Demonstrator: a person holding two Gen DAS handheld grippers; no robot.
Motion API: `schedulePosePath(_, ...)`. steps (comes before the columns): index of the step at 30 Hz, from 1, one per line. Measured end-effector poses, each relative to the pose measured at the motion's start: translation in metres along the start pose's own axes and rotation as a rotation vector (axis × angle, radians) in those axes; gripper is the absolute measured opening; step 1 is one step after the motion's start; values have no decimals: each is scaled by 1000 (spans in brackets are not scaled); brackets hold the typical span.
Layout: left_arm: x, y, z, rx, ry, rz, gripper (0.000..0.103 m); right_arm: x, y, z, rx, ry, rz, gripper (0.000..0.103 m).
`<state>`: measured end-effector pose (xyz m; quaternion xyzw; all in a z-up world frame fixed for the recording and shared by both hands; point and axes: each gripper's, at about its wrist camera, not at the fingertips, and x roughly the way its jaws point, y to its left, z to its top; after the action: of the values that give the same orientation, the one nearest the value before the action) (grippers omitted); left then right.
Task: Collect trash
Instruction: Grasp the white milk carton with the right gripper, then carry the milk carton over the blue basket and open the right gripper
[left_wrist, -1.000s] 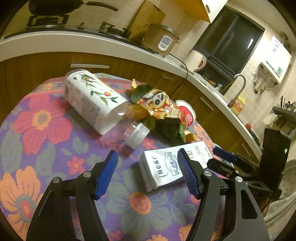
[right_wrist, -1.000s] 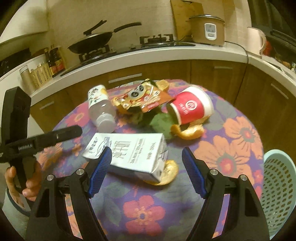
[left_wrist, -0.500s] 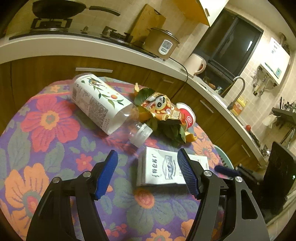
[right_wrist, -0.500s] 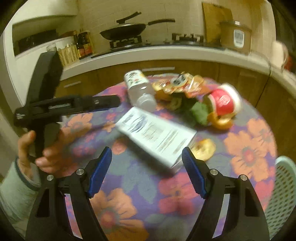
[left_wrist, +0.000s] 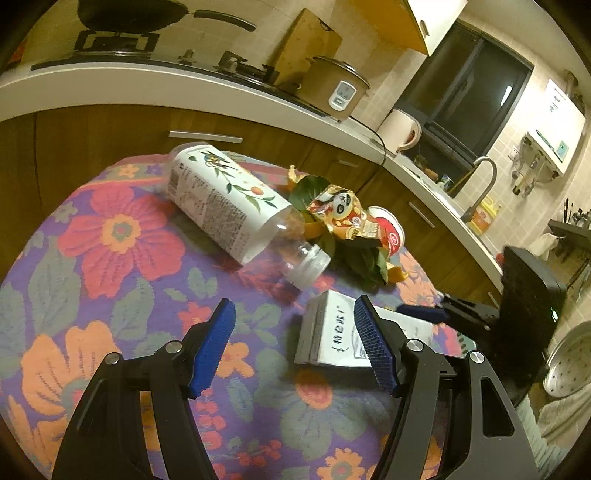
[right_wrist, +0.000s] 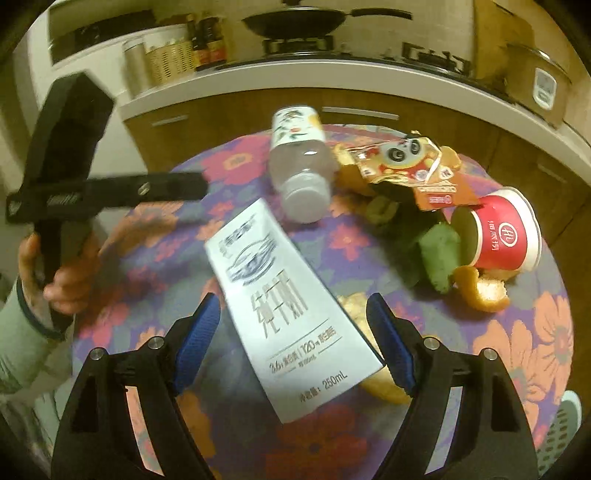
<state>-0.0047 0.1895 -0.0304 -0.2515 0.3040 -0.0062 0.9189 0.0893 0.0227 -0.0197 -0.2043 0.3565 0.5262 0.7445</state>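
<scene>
A white milk carton (right_wrist: 288, 314) lies flat on the flowered tablecloth (right_wrist: 332, 424). My right gripper (right_wrist: 291, 299) hovers over it with its jaws opening; the carton sits between the blue pads (right_wrist: 195, 343) without touching them. Beyond it lie a clear plastic bottle (right_wrist: 299, 166), a panda snack wrapper (right_wrist: 410, 166), a tipped red paper cup (right_wrist: 502, 232), green leaves (right_wrist: 439, 254) and orange peel (right_wrist: 480, 291). My left gripper (left_wrist: 293, 306) stands open with nothing between its fingers; the carton's end (left_wrist: 332, 336) shows just behind its right finger.
A pale green perforated basket (right_wrist: 569, 424) stands off the table's right edge. A hand (right_wrist: 66, 280) holds the left gripper at the table's left side. Behind runs a curved counter with a stove, a rice cooker (left_wrist: 340, 88) and a kettle (left_wrist: 400, 129).
The right gripper has swung and rolled over the carton, which now runs lengthwise between its jaws. Those jaws stand slightly wider. The left gripper has hardly moved.
</scene>
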Motion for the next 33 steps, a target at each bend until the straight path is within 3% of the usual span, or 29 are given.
schedulePosePath(6, 0, -1, -1, -6, 0, -9, 65, 13, 35, -4, -144, 70, -132, 82)
schedulePosePath(7, -1, -3, -1, -4, -1, -11, 65, 17, 35, -4, -146, 83, -153, 77)
schedulePosePath(8, -2, -4, -1, -3, -2, -14, 65, 20, 34, -4, -140, 95, -176, 57)
schedulePosePath(9, -2, -5, -2, -1, -3, -17, 65, 21, 32, -5, -126, 97, -168, 55)
schedulePosePath(14, -4, -14, -2, 18, -5, -29, 65, -14, 16, -7, 7, -40, -138, 54)
schedulePosePath(20, 7, -34, -1, 49, 21, -65, 65, -72, -23, -31, 224, -192, -178, 53)
schedulePosePath(27, 51, -77, -7, 146, 130, -101, 65, -118, -57, -81, 394, -280, -292, 53)
schedulePosePath(30, 72, -98, -9, 187, 180, -119, 65, -125, -79, -95, 471, -303, -288, 53)
schedulePosePath(33, 83, -113, -9, 222, 197, -124, 65, -129, -90, -106, 515, -316, -220, 53)
